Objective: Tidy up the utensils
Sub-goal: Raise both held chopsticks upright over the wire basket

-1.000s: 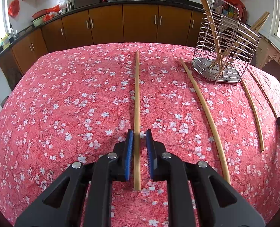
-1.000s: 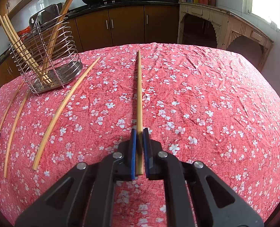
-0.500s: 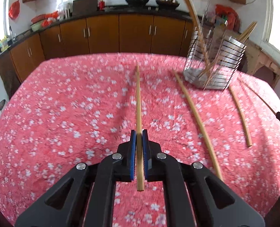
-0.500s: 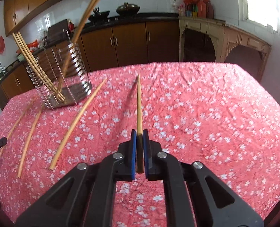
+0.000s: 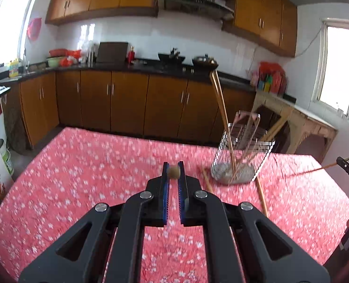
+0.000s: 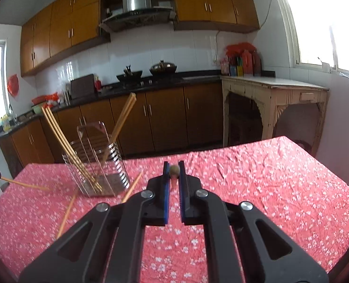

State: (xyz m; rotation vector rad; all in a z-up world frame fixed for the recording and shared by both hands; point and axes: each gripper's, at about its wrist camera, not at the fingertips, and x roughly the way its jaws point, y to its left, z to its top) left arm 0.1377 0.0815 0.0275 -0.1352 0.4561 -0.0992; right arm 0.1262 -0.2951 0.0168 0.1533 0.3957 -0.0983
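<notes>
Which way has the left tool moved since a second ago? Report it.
Yes: the left tool, shut on its chopstick, rose off the tablecloth, tilting up toward the cabinets.

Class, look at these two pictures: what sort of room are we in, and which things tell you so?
Most likely a home kitchen: wooden cabinets, a wok on the stove beneath a range hood, and a chopstick holder on the table.

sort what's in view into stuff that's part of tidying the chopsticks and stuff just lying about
Part of the job:
- left claw, shut on a chopstick
- right claw, shut on a chopstick
- wire holder with chopsticks in it
- loose chopsticks on the tablecloth

Just lying about:
- woks on the stove
- bottles on the side table
</notes>
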